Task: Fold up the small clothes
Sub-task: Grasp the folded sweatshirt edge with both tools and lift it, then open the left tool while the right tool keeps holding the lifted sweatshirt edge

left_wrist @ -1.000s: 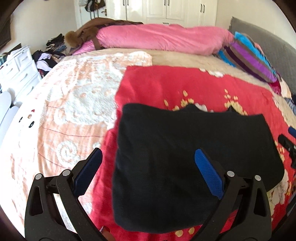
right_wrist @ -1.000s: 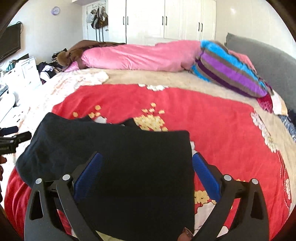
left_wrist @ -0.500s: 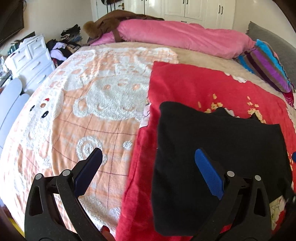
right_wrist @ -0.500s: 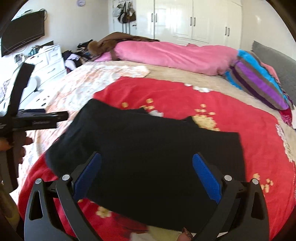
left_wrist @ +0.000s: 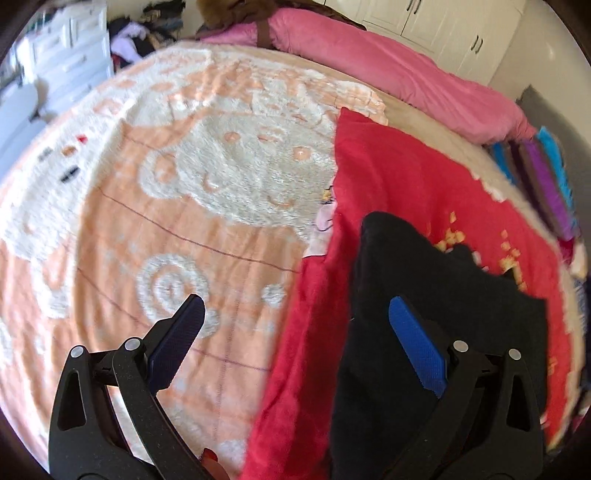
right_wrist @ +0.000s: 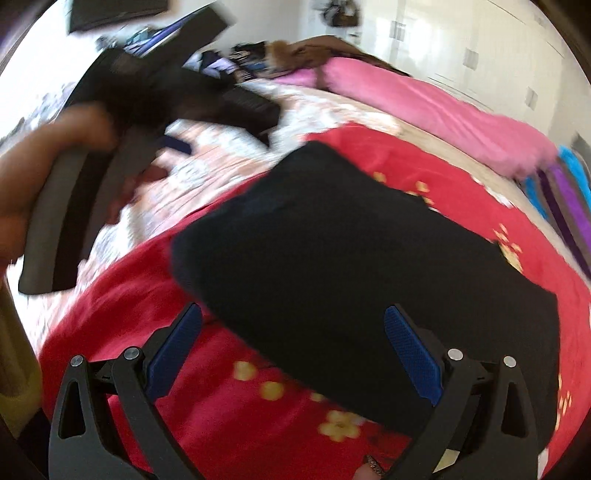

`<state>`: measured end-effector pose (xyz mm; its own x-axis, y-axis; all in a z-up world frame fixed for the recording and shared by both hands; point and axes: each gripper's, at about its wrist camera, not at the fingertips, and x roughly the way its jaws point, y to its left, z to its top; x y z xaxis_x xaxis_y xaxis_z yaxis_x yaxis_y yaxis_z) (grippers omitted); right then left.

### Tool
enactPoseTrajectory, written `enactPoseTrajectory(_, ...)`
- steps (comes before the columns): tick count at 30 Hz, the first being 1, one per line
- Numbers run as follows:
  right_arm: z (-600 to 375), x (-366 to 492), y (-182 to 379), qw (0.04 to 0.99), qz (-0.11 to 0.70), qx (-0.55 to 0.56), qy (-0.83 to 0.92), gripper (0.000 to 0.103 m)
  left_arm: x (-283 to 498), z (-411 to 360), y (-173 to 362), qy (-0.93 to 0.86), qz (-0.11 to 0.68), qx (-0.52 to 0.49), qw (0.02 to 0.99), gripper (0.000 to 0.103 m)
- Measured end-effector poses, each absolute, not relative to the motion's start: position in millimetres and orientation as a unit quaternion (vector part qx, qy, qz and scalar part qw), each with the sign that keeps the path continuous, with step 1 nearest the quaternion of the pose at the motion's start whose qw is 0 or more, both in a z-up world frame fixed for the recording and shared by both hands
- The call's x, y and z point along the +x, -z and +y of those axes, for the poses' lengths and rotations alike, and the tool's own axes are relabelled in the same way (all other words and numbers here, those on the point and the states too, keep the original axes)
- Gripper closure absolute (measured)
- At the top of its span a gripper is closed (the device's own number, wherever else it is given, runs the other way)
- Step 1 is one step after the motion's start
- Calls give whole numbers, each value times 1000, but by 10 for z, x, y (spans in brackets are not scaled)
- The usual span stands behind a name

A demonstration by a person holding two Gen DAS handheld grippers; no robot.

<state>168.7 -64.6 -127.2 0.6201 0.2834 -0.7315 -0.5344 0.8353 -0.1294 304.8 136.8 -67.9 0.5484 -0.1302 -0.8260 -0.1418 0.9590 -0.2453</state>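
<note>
The left tool [left_wrist: 293, 332] hangs with its blue pads spread wide and nothing between them, one pad over the peach blanket [left_wrist: 155, 206], the other over the black garment [left_wrist: 424, 295]. The right tool [right_wrist: 291, 345] is likewise wide apart and empty, just above the garment's near edge. The garment lies flat on the red blanket [right_wrist: 258, 373], which lies beside the peach blanket on the bed. Beyond the garment, a pink duvet [left_wrist: 399, 70] runs across the far side; white wardrobes [left_wrist: 436, 26] stand behind.
</note>
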Motion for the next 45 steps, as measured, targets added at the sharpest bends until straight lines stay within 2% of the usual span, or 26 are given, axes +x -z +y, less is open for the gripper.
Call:
enactPoseTrajectory(1, -569, 1666, 1311, 880, 366, -185, -237, 5, 3066, 1378, 693, 2, 477, -155, 865, 11)
enactPoseTrajectory(6, -242, 1623, 1532, 867, 338, -282, -233, 6, 3102, 1371, 758, 34, 488, -187, 852, 41)
enactPoseTrajectory(9, -212, 1671, 1572, 871, 320, -299, -222, 9, 3097, 1377, 737, 50, 486, -204, 849, 46)
enactPoseTrajectory(10, -209, 1698, 1574, 872, 318, -303, -217, 23, 3099, 1376, 727, 52, 484, -206, 849, 46)
enactPoseTrajectory(12, -234, 1736, 1554, 874, 313, -301, -218, 39, 3103, 1372, 714, 61, 483, -217, 846, 46)
enactPoseTrajectory(13, -247, 1740, 1535, 877, 307, -300, -217, 58, 3108, 1371, 712, 66, 482, -223, 845, 46)
enactPoseTrajectory(14, -281, 1734, 1495, 881, 299, -296, -219, 73, 3113, 1364, 715, 72, 482, -232, 842, 46)
enactPoseTrajectory(17, -428, 1720, 1355, 895, 282, -262, -225, 87, 3126, 1317, 731, 91, 480, -258, 833, 46)
enactPoseTrajectory(23, -833, 1712, 1119, 905, 283, -172, -268, 90, 3189, 1230, 847, 122, 483, -308, 810, 46)
enactPoseTrajectory(27, -859, 1710, 1067, 903, 286, -164, -275, 90, 3257, 1072, 972, 142, 495, -321, 795, 49)
enactPoseTrajectory(30, -876, 1691, 1060, 901, 294, -149, -281, 91, 3271, 993, 1001, 144, 497, -317, 795, 78)
enactPoseTrajectory(32, -899, 1687, 1053, 901, 297, -143, -283, 91, 3256, 963, 994, 146, 496, -317, 795, 87)
enactPoseTrajectory(45, -1372, 1584, 780, 918, 275, -104, -264, 94, 3037, 427, 368, 157, 446, -272, 838, 90)
